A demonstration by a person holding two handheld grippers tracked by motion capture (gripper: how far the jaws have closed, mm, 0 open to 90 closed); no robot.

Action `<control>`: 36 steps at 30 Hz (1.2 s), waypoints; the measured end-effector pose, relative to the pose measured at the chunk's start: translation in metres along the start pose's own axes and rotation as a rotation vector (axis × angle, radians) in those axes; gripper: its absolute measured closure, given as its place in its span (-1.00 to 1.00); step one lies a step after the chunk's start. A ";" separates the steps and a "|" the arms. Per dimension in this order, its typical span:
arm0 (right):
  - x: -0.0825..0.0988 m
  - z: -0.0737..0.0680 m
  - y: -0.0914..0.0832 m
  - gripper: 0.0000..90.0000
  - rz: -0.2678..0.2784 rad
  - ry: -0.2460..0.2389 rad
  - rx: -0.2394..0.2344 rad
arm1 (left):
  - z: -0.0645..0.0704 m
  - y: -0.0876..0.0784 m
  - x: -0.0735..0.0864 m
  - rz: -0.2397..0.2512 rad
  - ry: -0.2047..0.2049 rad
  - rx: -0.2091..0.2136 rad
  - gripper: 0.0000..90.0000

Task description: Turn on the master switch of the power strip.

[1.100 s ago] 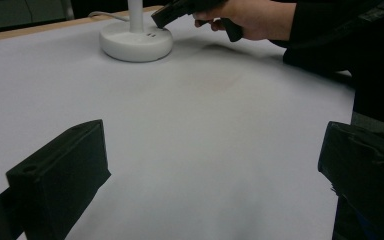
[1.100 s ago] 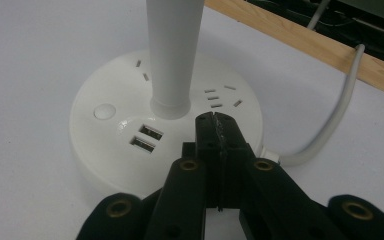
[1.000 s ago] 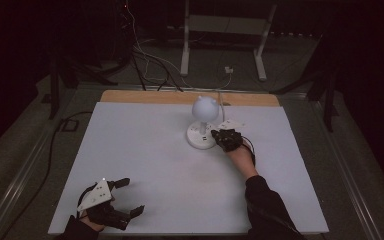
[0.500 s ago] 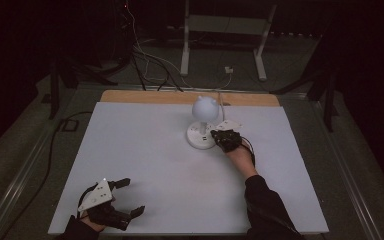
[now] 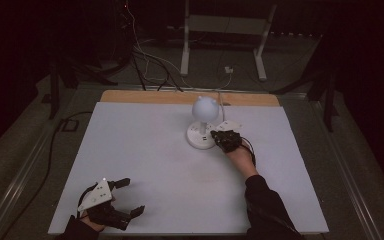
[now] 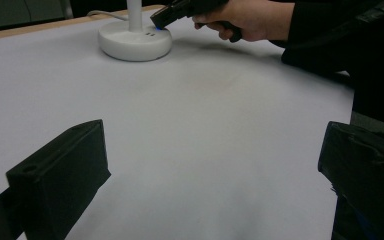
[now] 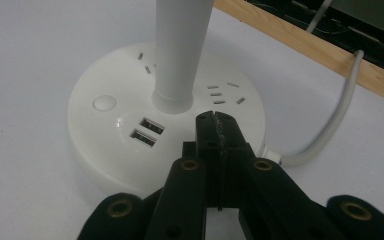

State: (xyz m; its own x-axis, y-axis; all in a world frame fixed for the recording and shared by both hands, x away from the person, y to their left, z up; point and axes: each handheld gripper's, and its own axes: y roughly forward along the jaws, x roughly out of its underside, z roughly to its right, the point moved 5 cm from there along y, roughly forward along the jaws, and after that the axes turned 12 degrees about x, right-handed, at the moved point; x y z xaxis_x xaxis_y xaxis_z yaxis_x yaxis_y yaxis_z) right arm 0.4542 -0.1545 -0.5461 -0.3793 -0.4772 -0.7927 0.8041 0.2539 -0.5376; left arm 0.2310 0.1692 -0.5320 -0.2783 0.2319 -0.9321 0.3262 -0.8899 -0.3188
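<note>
Since the earlier frames almost nothing is being moved: the right tool is still being held at the base of the lamp, and the left tool is still being kept low at the near left corner of the tabletop.

From the high view, the lamp is being seen standing toward the far middle of the white tabletop, its round white base flat on the surface, an upright white stem rising from it and a round white globe being carried on top. A white cord is being led from the base toward the far wooden edge.

In the right gripper view, the right tool is being held with its jaws pressed together, nothing being gripped between them. Its tip is being held over the top of the base, just beside the foot of the stem and close to the two USB ports; whether it is touching the base cannot be told. A round button is being shown on the base, apart from the tip.

In the left gripper view, the left tool is being held with its jaws spread wide and empty over bare tabletop, well apart from the lamp.
</note>
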 end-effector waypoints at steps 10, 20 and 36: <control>-0.001 0.000 0.001 1.00 -0.018 -0.014 0.001 | 0.000 0.000 0.000 -0.003 -0.003 0.000 -0.99; -0.005 0.002 -0.001 1.00 -0.005 -0.019 0.016 | -0.001 0.000 0.000 0.001 -0.004 -0.005 -0.99; -0.010 0.007 -0.015 1.00 0.039 0.046 -0.007 | -0.001 -0.001 0.000 0.001 -0.003 -0.007 -0.99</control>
State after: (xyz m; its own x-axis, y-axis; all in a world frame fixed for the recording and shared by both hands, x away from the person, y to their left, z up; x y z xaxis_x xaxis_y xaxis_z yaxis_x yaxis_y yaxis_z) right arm 0.4487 -0.1590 -0.5276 -0.3683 -0.4275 -0.8256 0.8154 0.2780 -0.5077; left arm 0.2319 0.1702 -0.5322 -0.2806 0.2303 -0.9318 0.3329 -0.8872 -0.3195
